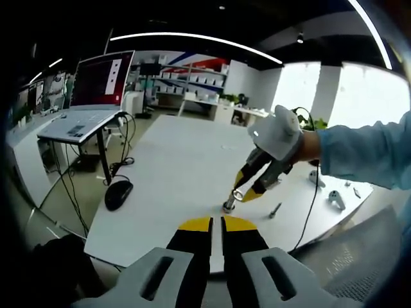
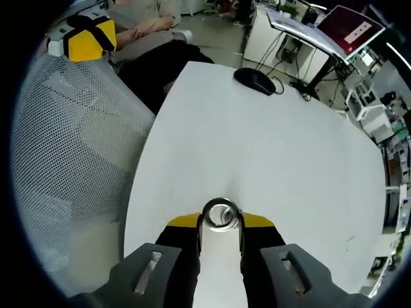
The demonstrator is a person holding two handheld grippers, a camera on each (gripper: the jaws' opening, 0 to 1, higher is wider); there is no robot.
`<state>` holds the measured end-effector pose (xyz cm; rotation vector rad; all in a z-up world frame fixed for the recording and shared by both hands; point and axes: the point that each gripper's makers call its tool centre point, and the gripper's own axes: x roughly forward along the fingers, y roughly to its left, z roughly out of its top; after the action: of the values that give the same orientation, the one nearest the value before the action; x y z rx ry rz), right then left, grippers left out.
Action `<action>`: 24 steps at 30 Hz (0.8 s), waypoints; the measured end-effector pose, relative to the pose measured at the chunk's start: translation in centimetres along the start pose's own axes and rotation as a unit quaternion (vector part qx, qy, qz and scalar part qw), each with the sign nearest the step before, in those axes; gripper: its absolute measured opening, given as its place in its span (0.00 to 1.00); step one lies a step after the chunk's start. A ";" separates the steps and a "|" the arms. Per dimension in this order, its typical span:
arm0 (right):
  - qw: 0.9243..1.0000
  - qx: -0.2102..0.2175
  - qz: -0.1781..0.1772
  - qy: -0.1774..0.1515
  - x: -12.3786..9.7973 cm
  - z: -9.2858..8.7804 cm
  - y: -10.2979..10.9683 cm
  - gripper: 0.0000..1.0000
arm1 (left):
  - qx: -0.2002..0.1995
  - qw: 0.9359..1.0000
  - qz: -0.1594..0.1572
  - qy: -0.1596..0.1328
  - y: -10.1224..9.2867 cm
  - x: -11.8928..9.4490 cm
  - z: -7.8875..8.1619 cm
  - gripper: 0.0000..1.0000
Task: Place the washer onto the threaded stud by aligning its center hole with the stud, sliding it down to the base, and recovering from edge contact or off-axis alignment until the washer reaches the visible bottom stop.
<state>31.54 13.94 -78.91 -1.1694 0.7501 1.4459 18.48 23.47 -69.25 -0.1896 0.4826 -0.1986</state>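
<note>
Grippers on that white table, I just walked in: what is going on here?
A person holds a gripper in each hand. The right gripper is shut on a washer and holds it over the stud on the table, not yet at the base. The left gripper hangs back at the table's edge, fingers together, empty.

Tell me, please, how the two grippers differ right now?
The right gripper is clamped on the washer; the left gripper holds nothing, its jaws nearly together. The right gripper reaches over the white table by the stud; the left gripper sits back at the table's edge. Both have yellow tips.
</note>
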 end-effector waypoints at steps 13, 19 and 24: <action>1.000 0.018 0.001 0.025 0.7 -1.4 -1.8 0.23 | -0.001 1.000 0.000 -0.002 0.0 0.0 0.1 0.02; 0.999 0.010 0.006 0.036 1.2 -1.6 -2.1 0.22 | -0.003 1.000 0.000 -0.004 0.0 0.0 0.1 0.02; 0.999 0.001 0.011 0.048 1.8 -1.8 -2.0 0.22 | -0.003 1.000 0.000 -0.005 0.0 0.0 0.2 0.02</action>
<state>34.02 13.35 -80.91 -1.2390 0.8342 1.4145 18.56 23.50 -69.10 -0.1957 0.4729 -0.1953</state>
